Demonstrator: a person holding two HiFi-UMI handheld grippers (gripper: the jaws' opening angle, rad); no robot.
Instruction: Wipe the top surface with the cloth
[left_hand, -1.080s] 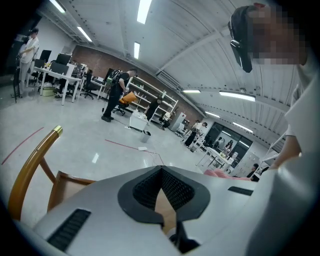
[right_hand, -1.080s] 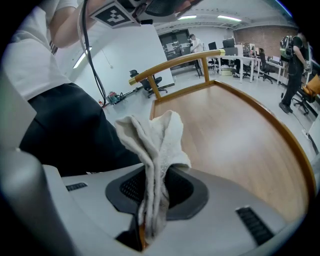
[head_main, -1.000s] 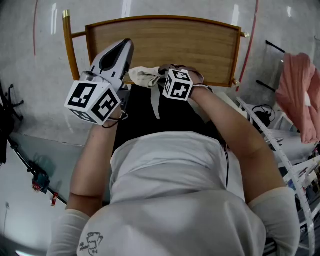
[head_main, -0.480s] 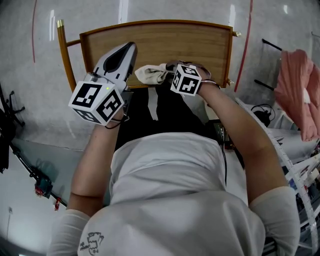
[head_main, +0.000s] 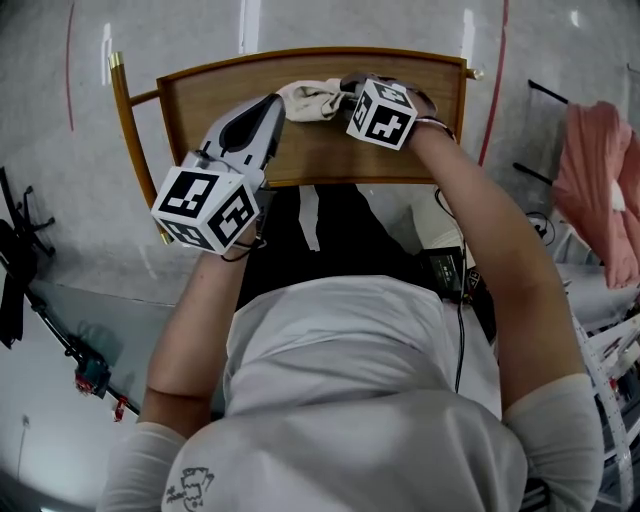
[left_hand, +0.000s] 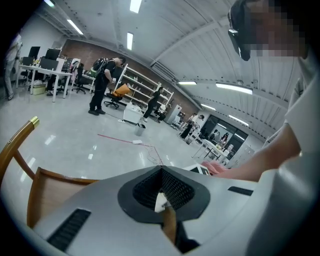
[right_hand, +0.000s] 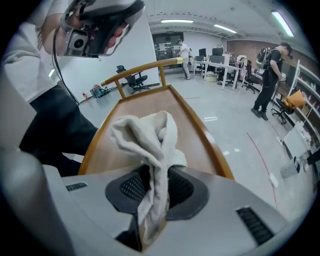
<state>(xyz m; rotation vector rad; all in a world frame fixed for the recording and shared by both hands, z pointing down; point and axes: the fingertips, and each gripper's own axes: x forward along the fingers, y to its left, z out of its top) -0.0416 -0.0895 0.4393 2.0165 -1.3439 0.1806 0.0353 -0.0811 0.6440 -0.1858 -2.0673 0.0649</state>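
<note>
A wooden top (head_main: 330, 150) with a raised rim stands in front of me. A crumpled off-white cloth (head_main: 308, 98) lies bunched on it near its far edge. My right gripper (head_main: 342, 97) is shut on one end of the cloth. In the right gripper view the cloth (right_hand: 150, 137) rises from the right gripper (right_hand: 149, 212) and folds over onto the wooden top (right_hand: 192, 130). My left gripper (head_main: 273, 108) hovers over the left half of the top, just left of the cloth. Seen in its own view, the left gripper (left_hand: 162, 200) has its jaws together with nothing between them.
A brass-capped post (head_main: 115, 60) marks the top's left corner. A red cable (head_main: 490, 100) runs over the grey floor at right. A pink fabric (head_main: 600, 190) hangs at the far right. A black device (head_main: 447, 270) lies by my right side. People (left_hand: 102, 82) and desks stand far off.
Both grippers have moved away from my body, from the near edge of the wooden top toward its far edge. The cloth has been dragged along in the right gripper.
</note>
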